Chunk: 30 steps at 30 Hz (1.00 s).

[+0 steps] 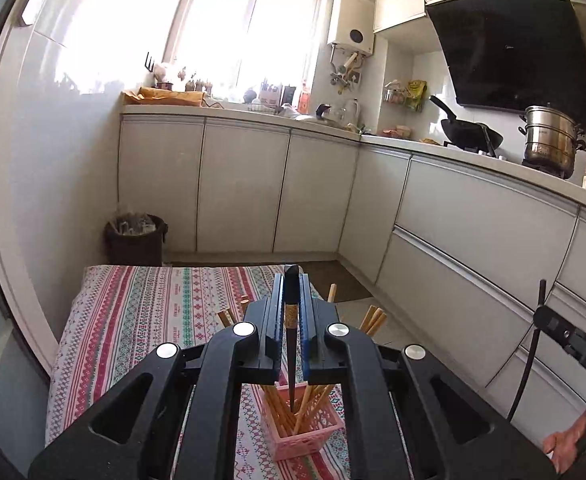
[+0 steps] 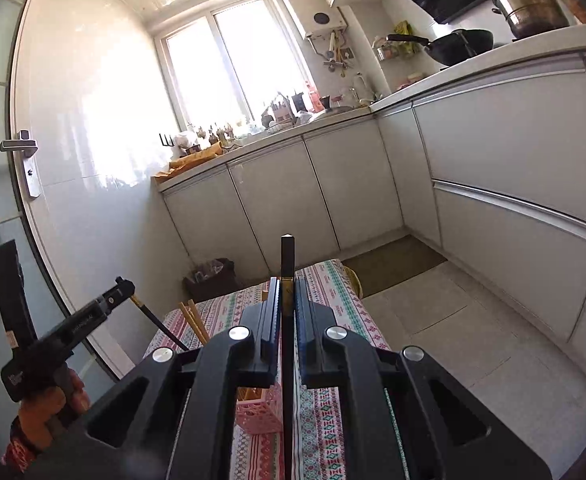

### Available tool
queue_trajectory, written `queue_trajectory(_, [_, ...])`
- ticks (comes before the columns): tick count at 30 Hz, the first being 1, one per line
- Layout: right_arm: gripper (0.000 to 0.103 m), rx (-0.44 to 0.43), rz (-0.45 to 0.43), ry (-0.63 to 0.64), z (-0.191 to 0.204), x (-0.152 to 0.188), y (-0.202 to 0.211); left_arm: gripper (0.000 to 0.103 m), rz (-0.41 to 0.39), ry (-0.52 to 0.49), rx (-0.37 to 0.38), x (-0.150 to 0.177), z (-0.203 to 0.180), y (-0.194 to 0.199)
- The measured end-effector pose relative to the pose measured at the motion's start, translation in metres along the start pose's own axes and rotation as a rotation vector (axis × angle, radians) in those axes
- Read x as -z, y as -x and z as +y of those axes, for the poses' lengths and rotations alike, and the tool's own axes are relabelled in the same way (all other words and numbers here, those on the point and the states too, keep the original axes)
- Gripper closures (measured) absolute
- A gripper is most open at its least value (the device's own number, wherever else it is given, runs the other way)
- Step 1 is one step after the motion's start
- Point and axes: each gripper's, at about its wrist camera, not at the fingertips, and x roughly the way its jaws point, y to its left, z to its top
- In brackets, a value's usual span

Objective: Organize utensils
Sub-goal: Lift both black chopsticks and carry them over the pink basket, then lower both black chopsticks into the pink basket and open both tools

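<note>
My left gripper point(image 1: 291, 280) is shut on a black chopstick point(image 1: 291, 340) with a gold band, held upright; its thin tip hangs over the pink lattice basket point(image 1: 305, 436). Several wooden chopsticks point(image 1: 313, 404) stand in that basket, their tops showing beside the jaws. My right gripper point(image 2: 287, 284) is shut on a second black chopstick point(image 2: 287, 264), gold-banded, also upright, above the patterned tablecloth point(image 2: 325, 412). In the right wrist view the left gripper point(image 2: 123, 286) appears at the left with its black chopstick point(image 2: 161, 326) slanting down, and the pink basket point(image 2: 259, 412) sits below the jaws.
A striped tablecloth point(image 1: 133, 320) covers the small table. A dark bin point(image 1: 135, 238) stands by the wall behind it. White cabinets point(image 1: 277, 192) run along the back and right, with a wok point(image 1: 469, 132) and steel pot point(image 1: 549, 136) on the counter. A floor mat point(image 2: 393, 264) lies beyond the table.
</note>
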Motion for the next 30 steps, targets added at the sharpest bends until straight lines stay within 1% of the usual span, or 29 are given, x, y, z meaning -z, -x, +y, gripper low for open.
queue_trajectory(2, [0.096, -0.01, -0.019, -0.001, 0.004, 0.0, -0.009, 0.097, 0.032, -0.025, -0.022, 0.011, 0.001, -0.013])
queue_trajectory(3, [0.096, -0.015, -0.035, 0.0, 0.006, -0.001, -0.012, 0.097, 0.056, -0.032, -0.019, 0.017, 0.001, -0.019])
queue_trajectory(5, [0.096, -0.034, -0.069, 0.004, 0.013, -0.003, -0.017, 0.096, 0.124, -0.035, 0.018, 0.027, 0.001, -0.03])
queue_trajectory(7, [0.096, -0.05, -0.106, 0.007, 0.02, -0.006, -0.025, 0.093, 0.142, -0.033, 0.022, 0.033, 0.003, -0.032])
queue_trajectory(8, [0.096, -0.059, -0.122, 0.007, 0.023, -0.007, -0.03, 0.082, 0.136, -0.023, 0.018, 0.033, 0.006, -0.029])
queue_trajectory(9, [0.096, -0.067, -0.135, 0.006, 0.027, -0.007, -0.034, 0.077, 0.119, -0.003, 0.022, 0.032, 0.01, -0.024])
queue_trajectory(13, [0.096, -0.077, -0.177, 0.014, 0.04, -0.005, -0.055, 0.072, 0.026, 0.074, 0.033, 0.017, 0.027, 0.006])
queue_trajectory(15, [0.096, -0.074, -0.196, 0.021, 0.046, -0.002, -0.067, 0.065, -0.015, 0.096, 0.033, 0.011, 0.032, 0.02])
queue_trajectory(16, [0.096, -0.068, -0.203, 0.023, 0.048, 0.0, -0.073, 0.065, -0.038, 0.107, 0.029, 0.009, 0.036, 0.028])
queue_trajectory(18, [0.096, -0.064, -0.21, 0.02, 0.052, 0.005, -0.085, 0.064, -0.07, 0.127, 0.026, 0.005, 0.041, 0.037])
queue_trajectory(20, [0.096, -0.053, -0.22, 0.024, 0.056, 0.012, -0.095, 0.06, -0.091, 0.138, 0.019, 0.003, 0.047, 0.043])
queue_trajectory(22, [0.096, -0.044, -0.23, 0.036, 0.058, 0.021, -0.105, 0.059, -0.093, 0.137, 0.005, 0.005, 0.052, 0.042])
queue_trajectory(24, [0.096, -0.032, -0.228, 0.056, 0.06, 0.033, -0.116, 0.059, -0.075, 0.136, -0.012, 0.009, 0.056, 0.035])
queue_trajectory(27, [0.096, -0.021, -0.222, 0.075, 0.06, 0.051, -0.128, 0.059, -0.043, 0.156, -0.019, 0.016, 0.065, 0.025])
queue_trajectory(30, [0.094, -0.019, -0.233, 0.114, 0.064, 0.066, -0.132, 0.059, -0.044, 0.169, -0.022, 0.016, 0.072, 0.023])
